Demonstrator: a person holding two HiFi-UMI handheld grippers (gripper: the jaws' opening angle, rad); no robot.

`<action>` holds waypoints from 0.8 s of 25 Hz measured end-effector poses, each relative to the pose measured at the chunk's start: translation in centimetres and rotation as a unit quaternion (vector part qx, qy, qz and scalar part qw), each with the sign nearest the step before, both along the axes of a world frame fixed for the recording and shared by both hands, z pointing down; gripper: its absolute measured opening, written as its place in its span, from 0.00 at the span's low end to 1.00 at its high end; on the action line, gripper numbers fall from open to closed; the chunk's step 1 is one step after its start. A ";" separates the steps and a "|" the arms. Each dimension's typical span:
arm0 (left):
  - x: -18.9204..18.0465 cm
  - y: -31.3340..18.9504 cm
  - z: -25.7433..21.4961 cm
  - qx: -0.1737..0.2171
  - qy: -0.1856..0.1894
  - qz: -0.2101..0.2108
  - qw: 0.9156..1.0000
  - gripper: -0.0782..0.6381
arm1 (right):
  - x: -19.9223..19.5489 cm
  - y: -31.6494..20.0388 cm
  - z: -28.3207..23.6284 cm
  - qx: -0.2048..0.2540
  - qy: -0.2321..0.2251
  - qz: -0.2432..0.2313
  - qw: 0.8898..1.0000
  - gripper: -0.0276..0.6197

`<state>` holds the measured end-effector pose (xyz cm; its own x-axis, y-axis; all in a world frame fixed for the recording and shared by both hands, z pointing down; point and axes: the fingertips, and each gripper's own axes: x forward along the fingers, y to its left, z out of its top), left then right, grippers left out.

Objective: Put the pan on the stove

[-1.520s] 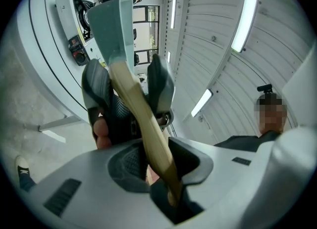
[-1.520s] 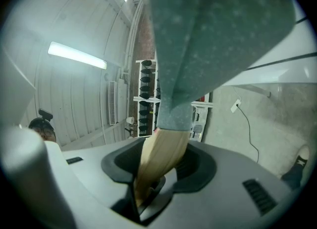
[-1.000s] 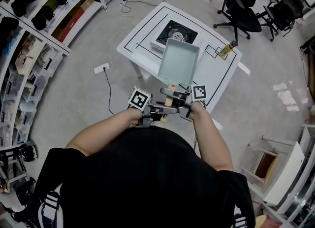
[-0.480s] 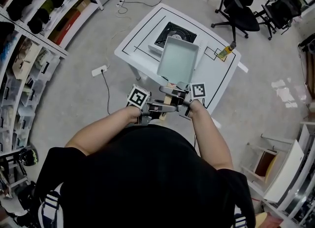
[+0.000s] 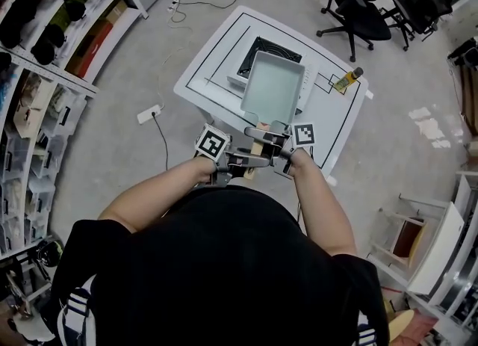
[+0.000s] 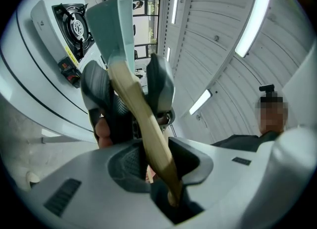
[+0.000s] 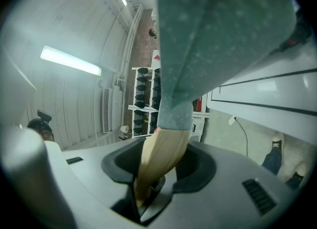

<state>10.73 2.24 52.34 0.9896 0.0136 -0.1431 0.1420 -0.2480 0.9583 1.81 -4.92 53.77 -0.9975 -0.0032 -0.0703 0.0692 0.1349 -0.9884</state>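
left gripper (image 5: 249,161): jaws clamped on handle (image 5: 257,148) near its end, pointing toward the right one | right gripper (image 5: 264,136): jaws clamped on the same handle further along, pointing toward the left one | left forearm (image 5: 160,191), right forearm (image 5: 317,195): bare, reaching forward, hands close together before the torso

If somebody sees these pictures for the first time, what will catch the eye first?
The square pale green pan stands out at once, held over the stove on the white table. Next comes its wooden handle, clamped by both the left gripper and the right gripper just in front of the person.
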 end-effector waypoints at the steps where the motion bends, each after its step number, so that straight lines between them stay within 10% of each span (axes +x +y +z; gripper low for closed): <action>1: -0.4 -0.5 0.1 -0.007 0.001 0.003 1.000 0.27 | -0.3 -0.6 0.0 -0.001 0.000 0.004 1.000 0.30; 20: -8.3 -6.7 -1.0 -0.007 0.024 0.063 0.998 0.27 | -7.1 -7.9 -0.7 0.002 0.016 0.075 0.997 0.29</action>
